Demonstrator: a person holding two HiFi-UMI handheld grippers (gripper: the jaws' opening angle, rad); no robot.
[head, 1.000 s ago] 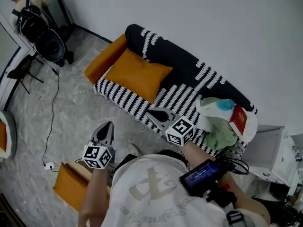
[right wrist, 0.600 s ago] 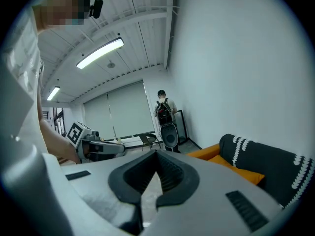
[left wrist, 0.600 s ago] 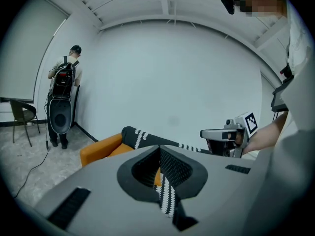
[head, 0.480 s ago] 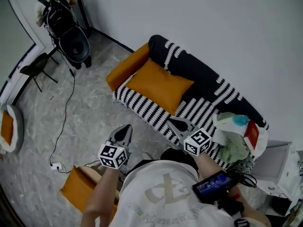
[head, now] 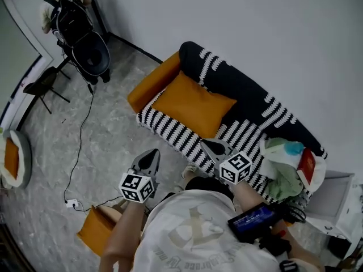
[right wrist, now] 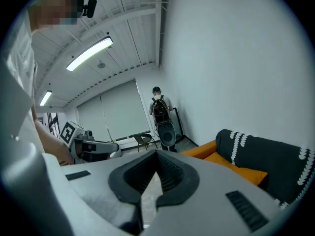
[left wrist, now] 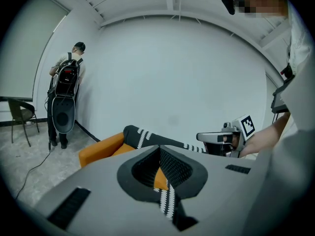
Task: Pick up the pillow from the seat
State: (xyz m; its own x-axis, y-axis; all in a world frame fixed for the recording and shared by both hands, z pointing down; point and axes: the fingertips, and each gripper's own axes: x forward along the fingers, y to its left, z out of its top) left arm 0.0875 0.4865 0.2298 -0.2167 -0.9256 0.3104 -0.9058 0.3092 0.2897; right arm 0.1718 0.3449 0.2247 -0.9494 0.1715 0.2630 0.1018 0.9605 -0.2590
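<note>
An orange pillow (head: 194, 105) lies on the seat of a black-and-white striped sofa (head: 249, 98), toward its left end beside the orange armrest (head: 152, 81). My left gripper (head: 152, 156) hangs over the floor in front of the sofa, shut and empty. Near the seat's front edge my right gripper (head: 212, 148) is also shut with nothing in it. Both are short of the pillow. A sliver of pillow (left wrist: 158, 177) shows past the closed left jaws, and the pillow (right wrist: 235, 170) lies at the right of the right gripper view.
A pile of clothes with a red book (head: 290, 166) fills the sofa's right end. An orange box (head: 95, 232) sits on the floor by my left arm. A cable (head: 79, 146) trails across the floor. A person with a backpack (head: 69, 13) stands by a folding chair (head: 42, 86) at the far left.
Both grippers have moved forward toward the sofa, still shut. The view shifted, so the sofa and pillow now sit further right and lower in the head view.
</note>
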